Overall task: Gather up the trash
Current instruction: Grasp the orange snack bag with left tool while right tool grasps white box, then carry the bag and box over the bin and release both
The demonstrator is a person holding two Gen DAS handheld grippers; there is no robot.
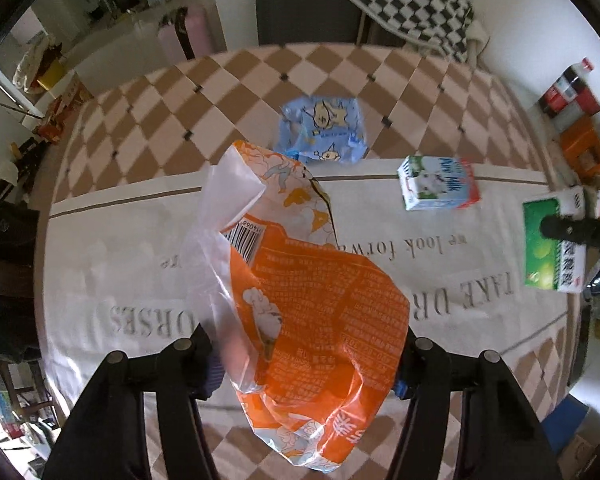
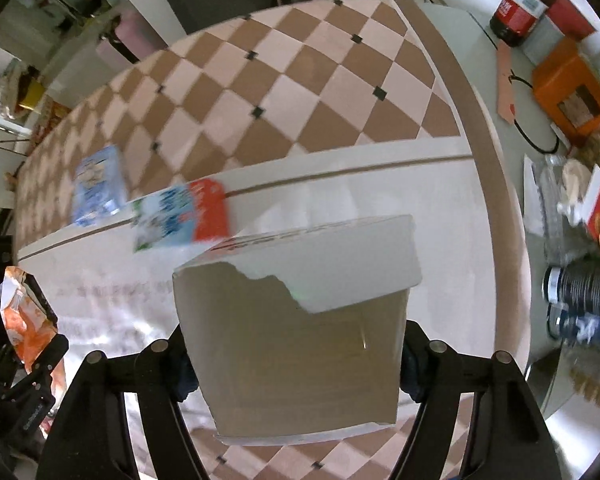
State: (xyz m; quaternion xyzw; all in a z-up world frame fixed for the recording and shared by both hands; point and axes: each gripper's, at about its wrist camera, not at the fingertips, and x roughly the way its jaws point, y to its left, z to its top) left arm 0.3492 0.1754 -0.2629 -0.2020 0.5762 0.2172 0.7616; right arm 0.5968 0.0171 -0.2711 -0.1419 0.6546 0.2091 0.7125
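My left gripper (image 1: 306,372) is shut on a crumpled orange snack bag (image 1: 312,308) and holds it above the round table. The bag also shows at the left edge of the right wrist view (image 2: 26,312). My right gripper (image 2: 296,364) is shut on a torn cardboard box (image 2: 296,344), green-sided in the left wrist view (image 1: 550,246), held above the table. A blue wrapper (image 1: 322,130) and a Pure Milk carton (image 1: 438,184) lie on the table; both are blurred in the right wrist view, the wrapper (image 2: 96,192) left of the carton (image 2: 180,216).
The table has a checkered cloth (image 1: 236,92) and a white printed runner (image 1: 112,264). At its right side stand a cola bottle (image 2: 518,8), an orange box (image 2: 572,92), stacked cups (image 2: 580,284) and snack packs. A chair with a checkered cushion (image 1: 408,12) stands behind.
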